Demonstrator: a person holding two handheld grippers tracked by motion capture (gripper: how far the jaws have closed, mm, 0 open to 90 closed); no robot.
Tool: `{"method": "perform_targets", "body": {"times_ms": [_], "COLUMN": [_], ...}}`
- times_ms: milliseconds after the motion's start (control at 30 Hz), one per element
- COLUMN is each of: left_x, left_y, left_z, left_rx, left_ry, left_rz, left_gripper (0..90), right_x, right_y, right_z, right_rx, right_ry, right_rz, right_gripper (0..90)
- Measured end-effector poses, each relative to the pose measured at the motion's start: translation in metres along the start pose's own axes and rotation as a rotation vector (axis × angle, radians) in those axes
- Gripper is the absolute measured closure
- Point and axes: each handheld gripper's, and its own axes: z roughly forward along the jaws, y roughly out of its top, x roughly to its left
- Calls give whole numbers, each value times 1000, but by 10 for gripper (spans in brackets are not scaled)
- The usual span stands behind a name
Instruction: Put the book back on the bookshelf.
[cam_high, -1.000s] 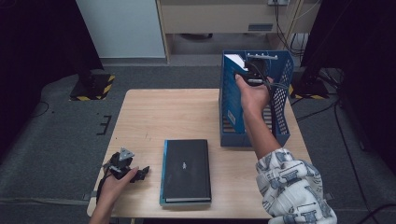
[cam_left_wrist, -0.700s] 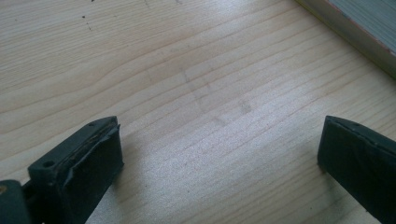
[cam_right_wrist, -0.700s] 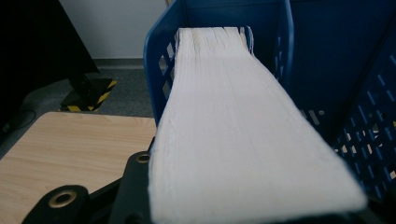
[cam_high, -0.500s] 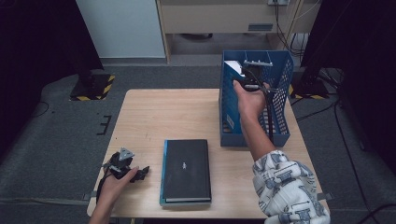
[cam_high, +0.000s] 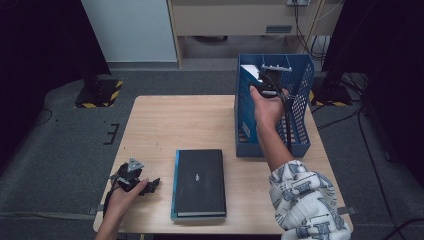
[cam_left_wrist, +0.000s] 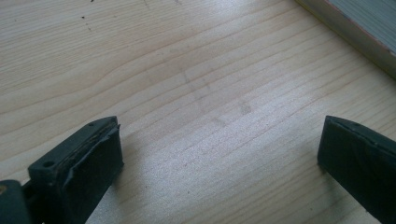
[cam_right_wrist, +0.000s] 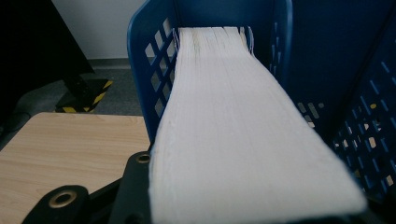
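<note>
Wood grain shows between your left tool (cam_left_wrist: 219, 154)'s wide-apart, empty jaws, resting low on the counter (cam_high: 190, 120) beside the black book (cam_high: 199, 182), whose cover mark is too small to read. Farther off, your right tool (cam_high: 267, 86) clamps a thick book (cam_right_wrist: 233, 130) inside the blue rack (cam_high: 300, 100).

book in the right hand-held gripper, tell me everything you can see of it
The book is thick, with a cream block of pages facing the camera and thin bluish cover edges at its far end. It stands on edge inside the blue perforated file box, against its left wall. The right hand-held gripper clamps it from both sides.
</note>
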Motion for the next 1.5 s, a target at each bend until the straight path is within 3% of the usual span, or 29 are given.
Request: {"method": "perform_targets", "body": {"times_ms": [467, 833, 1400, 1500], "left_x": [0, 0, -1, -1], "left_y": [0, 0, -1, -1], "left_z": [0, 0, 1, 1], "left_rx": [-1, -3, -11, -9], "left_ry": [0, 3, 4, 4], "left_rz": [0, -2, -5, -5], "left_gripper": [0, 0, 0, 0], "right_x": [2, -5, -11, -9], "right_y": [-8, -13, -36, -40], "right_z": [2, -12, -30, -33], "right_rx": [8, 100, 101, 92], "right_ry": [-4, 18, 39, 40], "right_rz": [-21, -33, -27, -51], "right_gripper": [605, 600, 593, 590]}}
